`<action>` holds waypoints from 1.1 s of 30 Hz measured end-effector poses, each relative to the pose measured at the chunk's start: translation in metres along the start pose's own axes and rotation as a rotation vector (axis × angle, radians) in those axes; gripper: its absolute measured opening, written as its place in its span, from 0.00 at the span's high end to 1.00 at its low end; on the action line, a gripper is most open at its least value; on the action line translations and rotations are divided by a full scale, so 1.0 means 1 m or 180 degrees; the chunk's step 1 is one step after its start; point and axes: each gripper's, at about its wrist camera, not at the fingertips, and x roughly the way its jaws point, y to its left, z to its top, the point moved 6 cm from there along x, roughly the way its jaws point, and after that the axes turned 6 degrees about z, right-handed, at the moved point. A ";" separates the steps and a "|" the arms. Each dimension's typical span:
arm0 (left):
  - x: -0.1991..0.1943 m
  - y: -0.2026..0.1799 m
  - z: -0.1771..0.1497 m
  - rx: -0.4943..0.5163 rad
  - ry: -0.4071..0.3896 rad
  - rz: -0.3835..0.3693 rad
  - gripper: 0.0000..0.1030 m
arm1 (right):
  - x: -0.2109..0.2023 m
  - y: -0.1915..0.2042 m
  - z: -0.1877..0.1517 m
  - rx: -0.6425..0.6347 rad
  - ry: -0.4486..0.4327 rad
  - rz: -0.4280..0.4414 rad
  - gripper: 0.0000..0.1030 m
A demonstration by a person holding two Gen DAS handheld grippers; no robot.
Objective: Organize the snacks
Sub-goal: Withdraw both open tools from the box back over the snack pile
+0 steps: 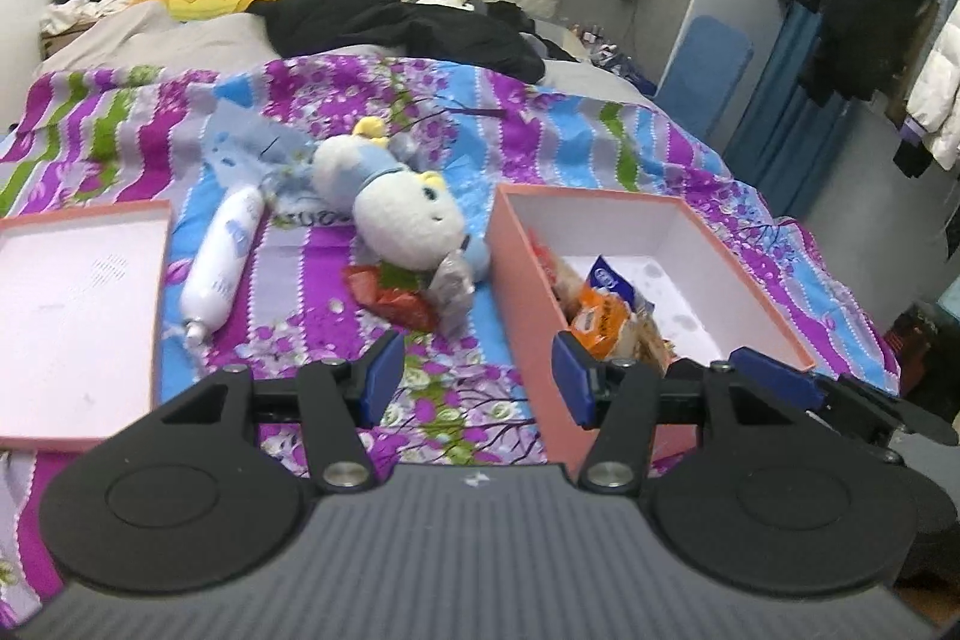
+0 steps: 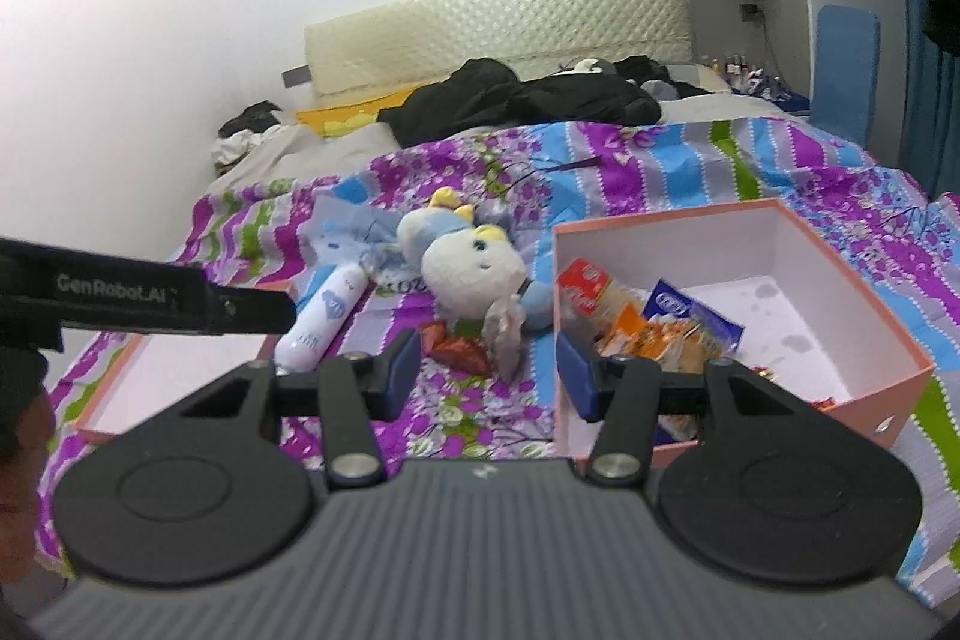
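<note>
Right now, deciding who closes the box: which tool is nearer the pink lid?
Left. The left tool sits just right of the lid; the right tool is farther right, by the box.

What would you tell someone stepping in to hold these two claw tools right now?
Left gripper: open, empty.
Right gripper: open, empty.
Pink box sits open on the bed; several snack packets are already in it.
Left to do: the red packet and the silvery packet, both by the plush toy.
The lid lies apart to the left.
</note>
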 end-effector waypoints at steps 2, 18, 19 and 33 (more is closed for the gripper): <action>-0.001 0.009 -0.005 -0.0034 -0.0007 0.0050 0.42 | 0.002 0.006 -0.007 -0.0059 0.0011 0.0016 0.48; 0.008 0.065 -0.074 -0.0349 0.0208 0.0111 0.38 | 0.019 0.047 -0.060 -0.0473 0.0186 -0.0073 0.49; 0.011 0.067 -0.077 -0.0361 0.0233 0.0106 0.38 | 0.021 0.049 -0.062 -0.0510 0.0189 -0.0105 0.49; 0.087 0.110 -0.078 -0.0473 0.0447 0.0069 0.34 | 0.074 0.060 -0.079 -0.0780 0.0237 -0.0308 0.49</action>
